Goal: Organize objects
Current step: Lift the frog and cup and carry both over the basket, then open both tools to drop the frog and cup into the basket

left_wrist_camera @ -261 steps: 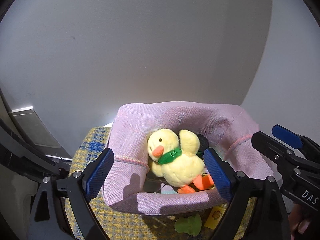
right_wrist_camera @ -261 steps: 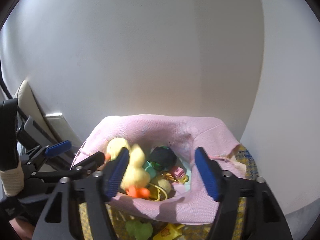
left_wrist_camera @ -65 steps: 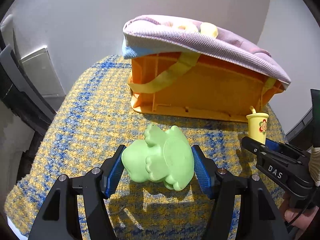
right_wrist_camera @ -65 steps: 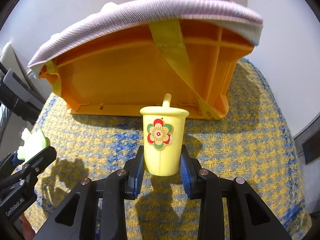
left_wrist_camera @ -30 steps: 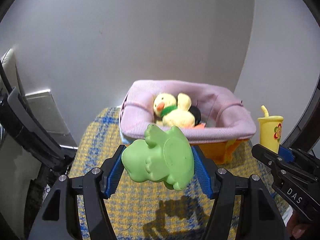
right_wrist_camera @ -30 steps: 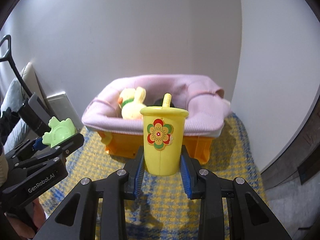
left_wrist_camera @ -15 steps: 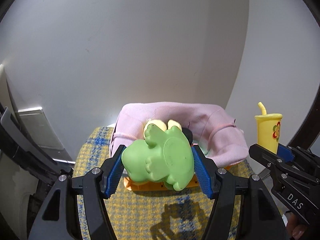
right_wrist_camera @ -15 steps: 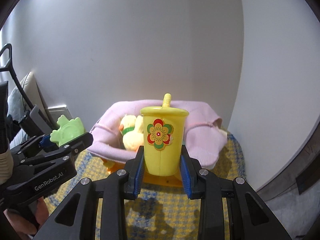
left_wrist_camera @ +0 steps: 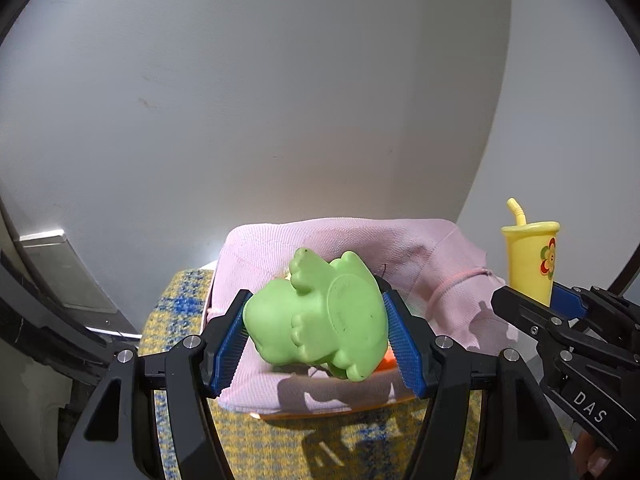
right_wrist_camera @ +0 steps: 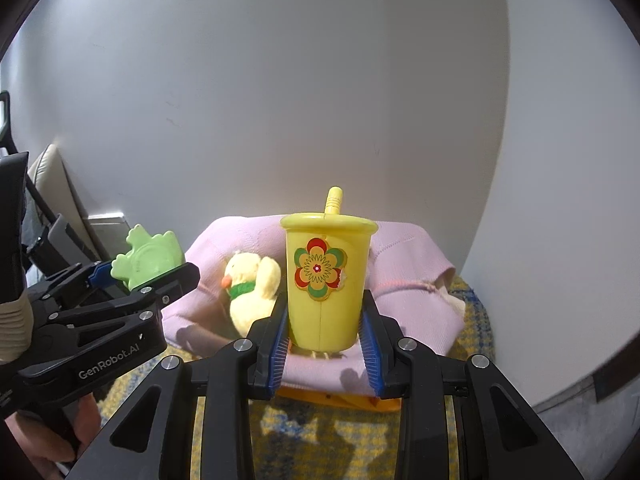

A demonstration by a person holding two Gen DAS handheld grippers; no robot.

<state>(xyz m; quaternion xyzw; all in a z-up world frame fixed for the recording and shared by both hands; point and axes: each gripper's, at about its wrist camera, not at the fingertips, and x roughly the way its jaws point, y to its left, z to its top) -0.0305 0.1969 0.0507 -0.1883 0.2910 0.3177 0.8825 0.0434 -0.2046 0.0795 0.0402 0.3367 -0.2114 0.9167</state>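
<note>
My left gripper (left_wrist_camera: 316, 334) is shut on a green frog toy (left_wrist_camera: 320, 316) and holds it above the near rim of an orange basket with a pink cloth liner (left_wrist_camera: 420, 252). My right gripper (right_wrist_camera: 326, 342) is shut on a yellow toy cup with a straw and flower sticker (right_wrist_camera: 326, 280), in front of and above the basket (right_wrist_camera: 404, 276). A yellow plush duck (right_wrist_camera: 250, 288) lies inside the basket. The frog toy also shows in the right wrist view (right_wrist_camera: 150, 258), and the cup in the left wrist view (left_wrist_camera: 530, 258).
The basket stands on a yellow and blue checked cloth (left_wrist_camera: 180, 304) close to a white wall (left_wrist_camera: 280, 100). A grey panel (left_wrist_camera: 60, 268) leans at the left. The cloth's right edge (right_wrist_camera: 478, 304) drops off beside the wall.
Both grippers have risen and moved toward the basket with their toys. The basket now looks lower and closer, and the frog covers the duck in the left wrist view.
</note>
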